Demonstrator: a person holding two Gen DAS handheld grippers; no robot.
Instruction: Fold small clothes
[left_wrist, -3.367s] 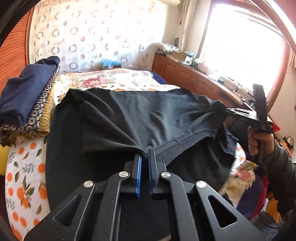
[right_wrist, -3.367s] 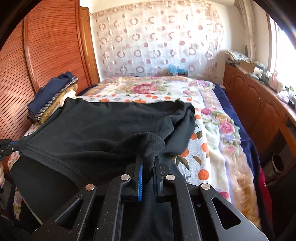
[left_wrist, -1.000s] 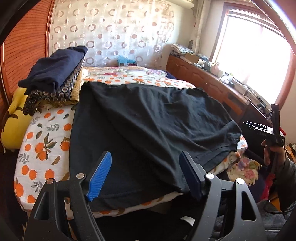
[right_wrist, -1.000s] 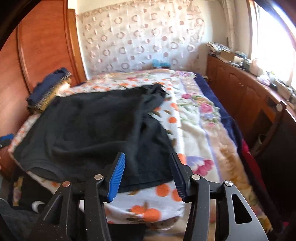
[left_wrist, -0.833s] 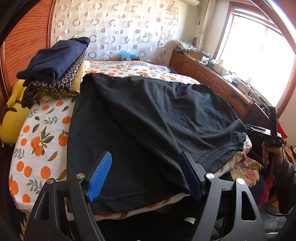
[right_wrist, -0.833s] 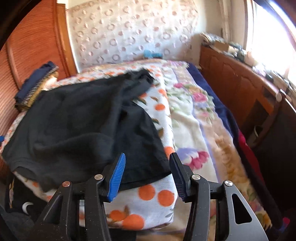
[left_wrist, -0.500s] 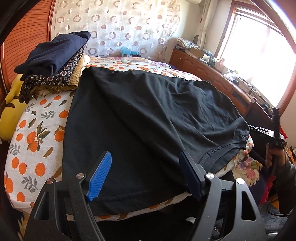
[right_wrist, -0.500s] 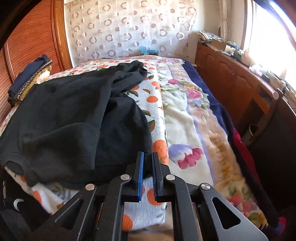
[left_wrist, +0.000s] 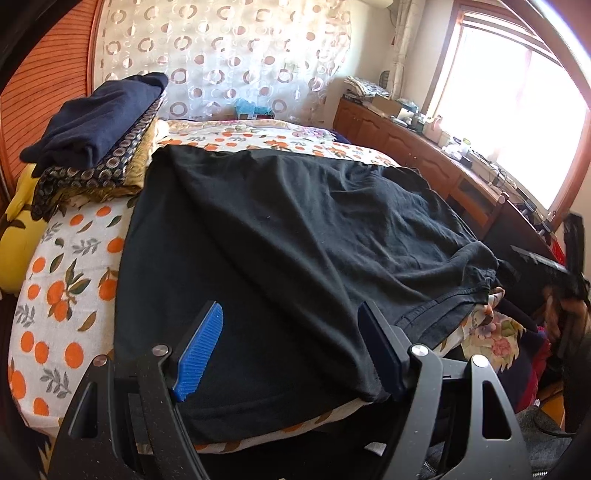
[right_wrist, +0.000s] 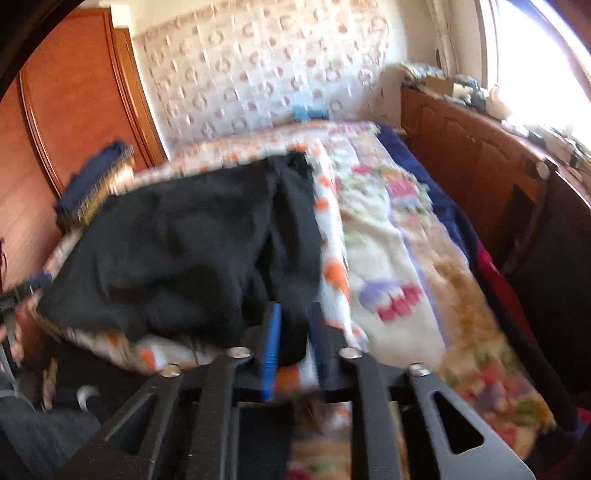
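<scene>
The black garment (left_wrist: 295, 251) lies spread flat on the bed (left_wrist: 62, 280), over the sheet with the orange fruit print; its near hem hangs a little over the near edge of the bed. Left of the garment, at the far-left corner of the bed, stands a pile of folded clothes (left_wrist: 92, 147) with a dark blue piece on top. The left claw (left_wrist: 295, 354) hovers above the near hem of the garment with its jaws wide apart, and nothing is between them; the right claw (right_wrist: 293, 343) is at the near-right corner of the garment; its jaws are opening, a fold of the black cloth is between them, and the picture is too blurred to tell whether the pads press on it.
</scene>
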